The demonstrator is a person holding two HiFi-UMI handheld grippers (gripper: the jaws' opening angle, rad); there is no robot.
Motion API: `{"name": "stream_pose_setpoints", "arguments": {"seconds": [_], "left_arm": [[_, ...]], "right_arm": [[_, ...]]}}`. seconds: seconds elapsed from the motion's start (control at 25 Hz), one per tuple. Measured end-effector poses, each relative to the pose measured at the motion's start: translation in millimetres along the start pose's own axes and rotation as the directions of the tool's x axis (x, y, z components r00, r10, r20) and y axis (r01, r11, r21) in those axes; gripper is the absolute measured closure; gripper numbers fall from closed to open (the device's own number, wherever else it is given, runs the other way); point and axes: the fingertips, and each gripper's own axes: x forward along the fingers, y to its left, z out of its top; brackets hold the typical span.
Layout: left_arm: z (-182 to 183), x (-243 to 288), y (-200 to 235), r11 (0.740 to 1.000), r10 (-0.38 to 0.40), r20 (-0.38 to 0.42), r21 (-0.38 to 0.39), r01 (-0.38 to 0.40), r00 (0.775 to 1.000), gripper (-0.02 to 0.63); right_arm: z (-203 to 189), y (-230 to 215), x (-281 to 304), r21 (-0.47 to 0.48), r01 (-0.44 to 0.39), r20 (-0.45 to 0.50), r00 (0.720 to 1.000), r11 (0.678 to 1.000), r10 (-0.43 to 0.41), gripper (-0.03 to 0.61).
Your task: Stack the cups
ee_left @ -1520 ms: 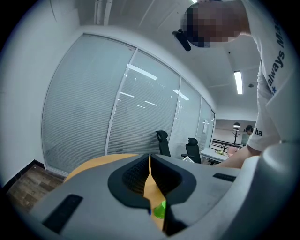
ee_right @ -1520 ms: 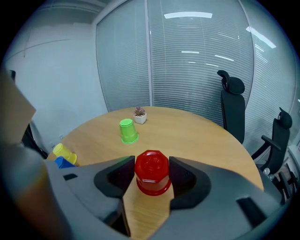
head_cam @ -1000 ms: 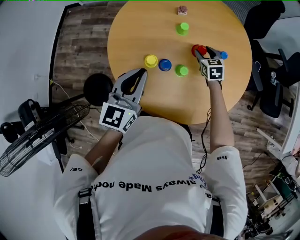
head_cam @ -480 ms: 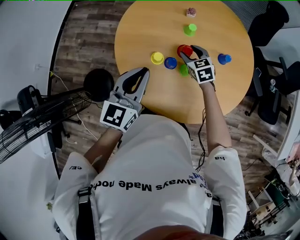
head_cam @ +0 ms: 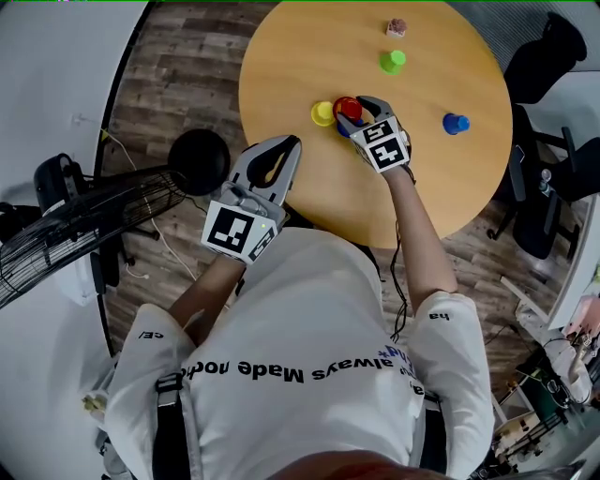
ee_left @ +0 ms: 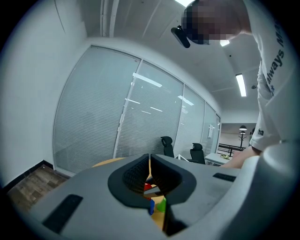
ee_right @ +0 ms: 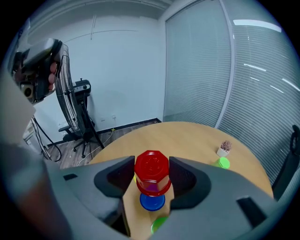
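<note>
I was looking down on a round, smooth, pale wooden table (head_cam: 300, 47) set on a dark wood-plank floor (head_cam: 178, 75), in an office with blind-covered glass walls. A black wire-caged floor fan (head_cam: 75, 244) stood off the table's left side and a black office chair (head_cam: 548, 56) off its far right. Near the table's far edge sat a tiny potted plant (head_cam: 397, 27) and a bright green plastic cup (head_cam: 392, 62). A small blue plastic cup (head_cam: 456, 123) stood alone toward the table's right edge. My right arm reached out over the table's middle, its gripper (head_cam: 356, 114) tilted downward, jaws clamped on either side of a glossy red plastic cup with an octagonal base (ee_right: 152, 171), held upside down. On the table just beside it was a yellow plastic cup (head_cam: 322, 113), and directly below it another blue cup (ee_right: 152, 201). I couldn't tell whether the two touched. My left gripper (head_cam: 284, 145) hung roughly level at the table's near-left edge, its ribbed grey jaws pressed together with nothing between them.
</note>
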Motion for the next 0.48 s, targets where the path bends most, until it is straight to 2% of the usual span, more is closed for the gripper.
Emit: {"name": "stream_pose_setpoints", "arguments": {"seconds": [0.48], "left_arm": [[-5, -11, 10, 1.000, 0.022, -0.002, -0.012, -0.022, 1.000, 0.581]], "right_arm": [[-12, 11, 21, 0.007, -0.001, -0.010, 1.000, 1.000, 0.001, 0.322]]}}
